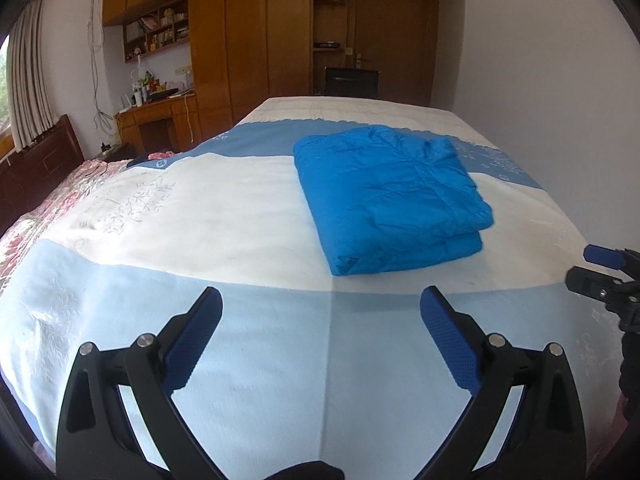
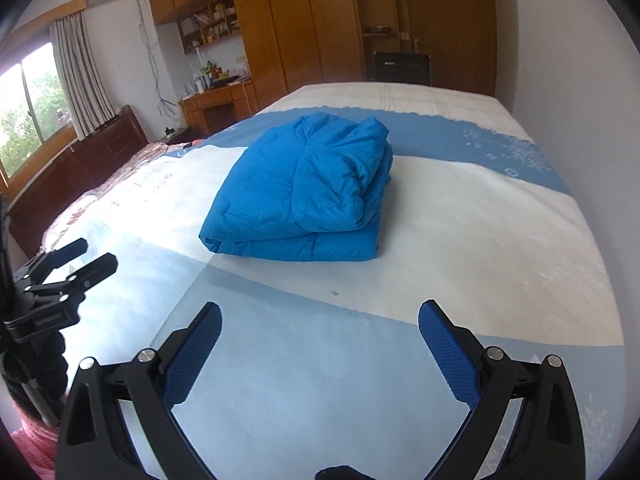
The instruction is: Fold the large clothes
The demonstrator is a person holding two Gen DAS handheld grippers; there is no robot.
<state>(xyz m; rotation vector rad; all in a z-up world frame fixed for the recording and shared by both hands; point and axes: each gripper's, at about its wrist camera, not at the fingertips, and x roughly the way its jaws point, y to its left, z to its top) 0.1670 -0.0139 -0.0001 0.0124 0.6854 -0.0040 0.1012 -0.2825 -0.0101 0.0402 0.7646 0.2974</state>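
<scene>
**me:** Closest thing in the left wrist view is my own left gripper [image 1: 322, 304], jaws spread wide, nothing between them, just pale blue bedspread [image 1: 248, 360] under it. Same on the other side: right gripper [image 2: 320, 316] gaping and empty too. Each one shows up at the edge of the other's view, so they sit side by side at the near end of the bed.

**other:** So where's the jacket?

**me:** The blue jacket [image 2: 300, 196] sits mid-bed on the white band, folded into a thick, puffy rectangle with its layered edges facing me. Neither gripper touches it; both are well apart from it. I'd say the fold is basically done, which is why both grippers are off it and held clear above the cover.

**other:** Anything in the way if you go back in?

**me:** Not really. The stretch between grippers and jacket is bare cover. Off to the side there's a pink floral quilt [image 1: 24, 224] and a dark headboard [image 1: 40, 160], a desk [image 2: 216, 100] with clutter beyond, and the wardrobe [image 1: 248, 28] behind. All well away. Only worry: it's padded, so the stack might spring open if nudged.
</scene>
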